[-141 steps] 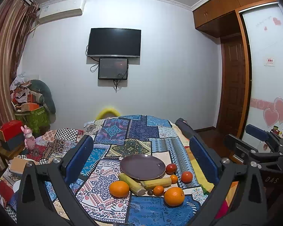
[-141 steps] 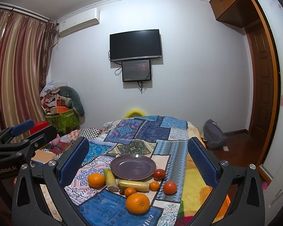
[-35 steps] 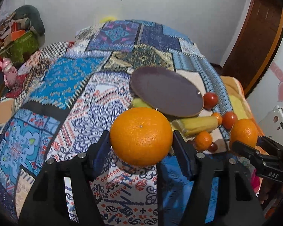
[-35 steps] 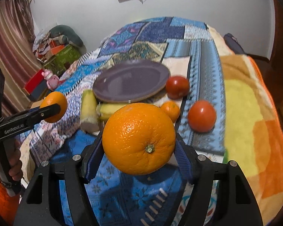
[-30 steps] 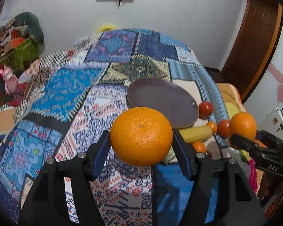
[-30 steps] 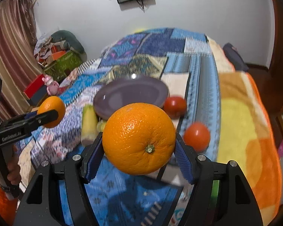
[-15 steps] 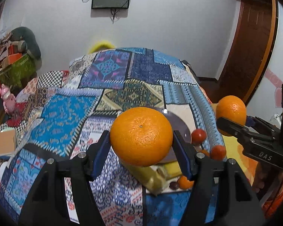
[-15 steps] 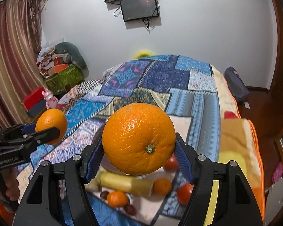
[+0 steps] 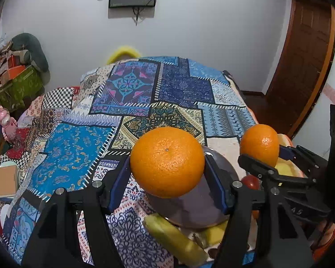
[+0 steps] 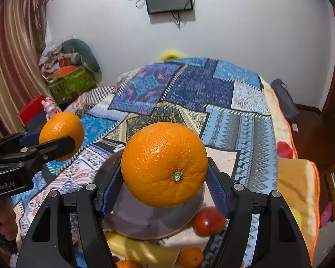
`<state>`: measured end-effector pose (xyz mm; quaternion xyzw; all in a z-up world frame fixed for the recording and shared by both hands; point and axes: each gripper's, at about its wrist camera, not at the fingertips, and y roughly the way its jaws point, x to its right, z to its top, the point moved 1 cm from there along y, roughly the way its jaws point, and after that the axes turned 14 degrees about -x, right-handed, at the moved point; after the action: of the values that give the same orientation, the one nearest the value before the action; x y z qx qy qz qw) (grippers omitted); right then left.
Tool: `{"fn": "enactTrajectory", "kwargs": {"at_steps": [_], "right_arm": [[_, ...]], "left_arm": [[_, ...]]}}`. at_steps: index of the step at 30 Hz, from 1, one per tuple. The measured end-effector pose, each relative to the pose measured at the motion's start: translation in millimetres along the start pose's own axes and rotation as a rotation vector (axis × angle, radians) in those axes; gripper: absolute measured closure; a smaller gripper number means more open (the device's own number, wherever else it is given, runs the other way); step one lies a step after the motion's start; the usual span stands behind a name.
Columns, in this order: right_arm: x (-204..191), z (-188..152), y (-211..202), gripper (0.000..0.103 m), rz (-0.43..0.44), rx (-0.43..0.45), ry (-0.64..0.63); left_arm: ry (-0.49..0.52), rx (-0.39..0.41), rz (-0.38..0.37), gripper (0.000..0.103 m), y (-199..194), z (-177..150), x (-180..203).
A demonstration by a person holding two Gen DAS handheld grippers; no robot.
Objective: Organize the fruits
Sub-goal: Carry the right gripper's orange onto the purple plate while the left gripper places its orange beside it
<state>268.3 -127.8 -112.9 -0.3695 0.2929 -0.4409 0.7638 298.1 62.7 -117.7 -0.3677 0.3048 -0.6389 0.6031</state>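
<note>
My left gripper (image 9: 167, 174) is shut on a large orange (image 9: 167, 162) and holds it above the near part of the purple plate (image 9: 196, 207). My right gripper (image 10: 164, 186) is shut on another orange (image 10: 164, 164) above the same plate (image 10: 149, 221). Each gripper with its orange shows in the other view: the right one in the left wrist view (image 9: 260, 145), the left one in the right wrist view (image 10: 61, 135). Both oranges hang in the air over the patchwork bedspread (image 9: 131, 102).
Beside the plate lie a red tomato (image 10: 208, 221), yellow-green sugarcane pieces (image 9: 174, 236) and small tangerines (image 10: 189, 256). A cluttered green box (image 9: 17, 87) stands at the far left. A wooden door (image 9: 301, 67) is at the right.
Both grippers have risen and moved forward with their oranges. The plate has slid down under the oranges in both views, and the two grippers have come closer together.
</note>
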Motion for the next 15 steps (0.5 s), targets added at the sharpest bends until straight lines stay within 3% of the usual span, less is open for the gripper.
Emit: {"fn": "enactTrajectory", "kwargs": {"at_steps": [15], "right_arm": [[14, 12, 68, 0.036, -0.04, -0.208, -0.043]], "left_arm": [[0.057, -0.158, 0.032, 0.038, 89, 15, 2]]}}
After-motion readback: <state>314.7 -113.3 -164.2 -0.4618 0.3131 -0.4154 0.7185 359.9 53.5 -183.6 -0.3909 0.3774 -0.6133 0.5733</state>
